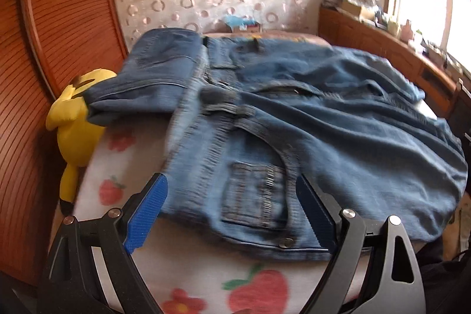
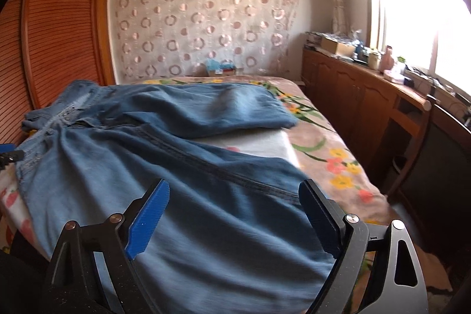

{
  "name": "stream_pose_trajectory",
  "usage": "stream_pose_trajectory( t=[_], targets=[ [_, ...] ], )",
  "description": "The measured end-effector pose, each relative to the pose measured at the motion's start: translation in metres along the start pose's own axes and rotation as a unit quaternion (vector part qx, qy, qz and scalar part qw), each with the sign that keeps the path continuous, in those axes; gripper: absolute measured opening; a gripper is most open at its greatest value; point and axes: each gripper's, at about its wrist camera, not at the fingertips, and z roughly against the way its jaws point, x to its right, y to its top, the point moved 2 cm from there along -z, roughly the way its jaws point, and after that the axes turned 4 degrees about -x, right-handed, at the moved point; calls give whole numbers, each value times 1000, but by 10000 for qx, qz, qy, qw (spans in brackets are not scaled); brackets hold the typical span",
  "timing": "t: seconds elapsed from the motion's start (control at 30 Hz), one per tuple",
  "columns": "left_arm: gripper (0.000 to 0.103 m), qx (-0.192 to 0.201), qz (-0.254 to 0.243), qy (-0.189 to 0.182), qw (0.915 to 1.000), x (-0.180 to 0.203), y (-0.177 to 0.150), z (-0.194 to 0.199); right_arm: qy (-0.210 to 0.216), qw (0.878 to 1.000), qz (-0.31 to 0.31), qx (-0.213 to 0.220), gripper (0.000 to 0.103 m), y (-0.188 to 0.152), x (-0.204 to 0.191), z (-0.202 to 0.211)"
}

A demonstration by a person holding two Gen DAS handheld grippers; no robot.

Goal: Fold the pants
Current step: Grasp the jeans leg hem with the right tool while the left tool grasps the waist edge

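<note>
Blue denim pants [image 1: 294, 122] lie spread on the bed. In the left wrist view their waistband and a buttoned pocket [image 1: 256, 196] are nearest. My left gripper [image 1: 231, 211] hangs open over that pocket end, its blue pads on either side of the cloth and not pressing it. In the right wrist view the two legs [image 2: 176, 137] fan apart, the far one [image 2: 229, 108] reaching toward the flowered blanket. My right gripper [image 2: 234, 214] is open above the near leg, nothing pinched between its pads. A second folded denim piece [image 1: 153, 72] lies at the far left.
A yellow plush toy [image 1: 75, 119] sits at the bed's left edge against the slatted wooden wardrobe [image 1: 59, 19]. A sheet with a fruit print [image 1: 206, 278] covers the near bed. A wooden cabinet [image 2: 368, 96] with clutter runs under the bright window on the right.
</note>
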Motion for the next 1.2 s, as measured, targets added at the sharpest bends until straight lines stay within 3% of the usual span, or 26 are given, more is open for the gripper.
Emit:
stream_pose_trajectory(
  t=[0.2, 0.4, 0.67, 0.83, 0.9, 1.07, 1.2],
  targets=[
    [89, 5, 267, -48, 9996, -29, 4, -4, -152, 9997, -92, -168, 89, 4, 2, 4],
    [80, -132, 392, 51, 9991, -46, 0, -18, -167, 9992, -191, -301, 88, 4, -2, 11],
    [80, -388, 514, 130, 9978, -59, -13, -37, -265, 9973, -323, -597, 83, 5, 20, 10],
    [80, -408, 484, 97, 9979, -59, -15, -41, -64, 9948, -591, -830, 82, 6, 31, 7],
    [72, -387, 462, 21, 9982, -59, -16, -40, 60, 9935, -658, -926, 80, 6, 32, 7],
    [53, -323, 505, -278, 9978, -57, -19, -36, 374, 9900, -862, -1054, 63, 8, 43, 6],
    [47, -282, 483, -358, 9978, -55, -22, -34, 457, 9900, -798, -1066, 46, 16, 50, 10]
  ],
)
